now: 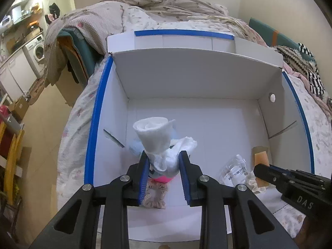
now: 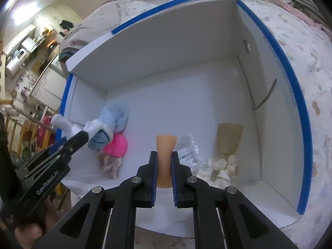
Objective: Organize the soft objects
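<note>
Two grippers: both loaded, over a white box (image 1: pixel 186 78) on a bed.
Left gripper (image 1: pixel 164 161): narrow, clamping a rolled white cloth (image 1: pixel 154 133); blue, pink items just below.
Right gripper (image 2: pixel 164 157): nearly closed on a tan piece (image 2: pixel 166 145); plastic packet (image 2: pixel 187 147) beside.
Risk: the cloth roll could unravel on release, or the tan piece could tip onto the packet.

The left gripper (image 1: pixel 164 155) occupies the lower centre of its own view, angled downward, its jaws clamped on a white rolled cloth (image 1: pixel 154 137). The right gripper (image 2: pixel 164 155) sits at the lower centre of its own view, also angled downward, its jaws nearly closed and pinching a tan pad (image 2: pixel 166 155). A hand (image 2: pixel 31 234) at the lower left of the right wrist view grips the left tool body.
</note>
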Demonstrator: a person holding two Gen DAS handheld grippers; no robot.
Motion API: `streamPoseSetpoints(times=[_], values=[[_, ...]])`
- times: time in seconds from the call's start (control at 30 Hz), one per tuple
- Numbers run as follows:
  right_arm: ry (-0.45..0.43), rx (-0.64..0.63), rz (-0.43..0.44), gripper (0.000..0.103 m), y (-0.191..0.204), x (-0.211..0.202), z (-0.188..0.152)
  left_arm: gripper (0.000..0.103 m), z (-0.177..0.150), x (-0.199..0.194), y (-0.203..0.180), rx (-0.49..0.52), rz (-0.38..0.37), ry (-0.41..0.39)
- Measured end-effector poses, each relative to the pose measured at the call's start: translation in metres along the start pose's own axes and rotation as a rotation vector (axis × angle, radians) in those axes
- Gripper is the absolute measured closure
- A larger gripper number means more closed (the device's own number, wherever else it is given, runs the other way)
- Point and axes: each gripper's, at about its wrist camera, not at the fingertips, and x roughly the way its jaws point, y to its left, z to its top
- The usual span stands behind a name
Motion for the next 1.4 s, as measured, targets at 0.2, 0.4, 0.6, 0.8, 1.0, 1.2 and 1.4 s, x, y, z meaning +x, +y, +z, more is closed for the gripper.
streamPoseSetpoints(times=[0.2,0.4,0.6,0.8,1.0,1.2,1.4], values=[[-0.011,0.017,0.017,0.089,-0.002,-0.004,0.001,0.065,-0.003,0.002,-0.001,0.004,-0.010,0.009],[-0.064,0.038,0.039,0.030,-0.003,-0.014,0.002,0.038,-0.003,-0.005,-0.003,0.004,-0.016,-0.017],[-0.149,0.063,0.059,0.001,-0.005,-0.029,0.007,0.037,0.000,-0.008,0.000,-0.003,-0.010,-0.024],[-0.219,0.041,0.040,0.000,0.005,-0.043,0.011,0.037,0.002,-0.017,0.007,-0.017,0.005,-0.030],[-0.243,0.060,0.034,0.000,0.003,-0.058,0.008,0.037,-0.001,-0.038,0.026,-0.058,-0.038,-0.026],[-0.269,0.029,-0.027,0.000,0.006,-0.076,-0.012,0.037,-0.010,-0.064,0.037,-0.037,-0.007,-0.062],[-0.292,-0.027,-0.041,0.000,0.009,-0.095,-0.042,0.037,-0.042,-0.073,0.052,-0.004,-0.007,0.026]])
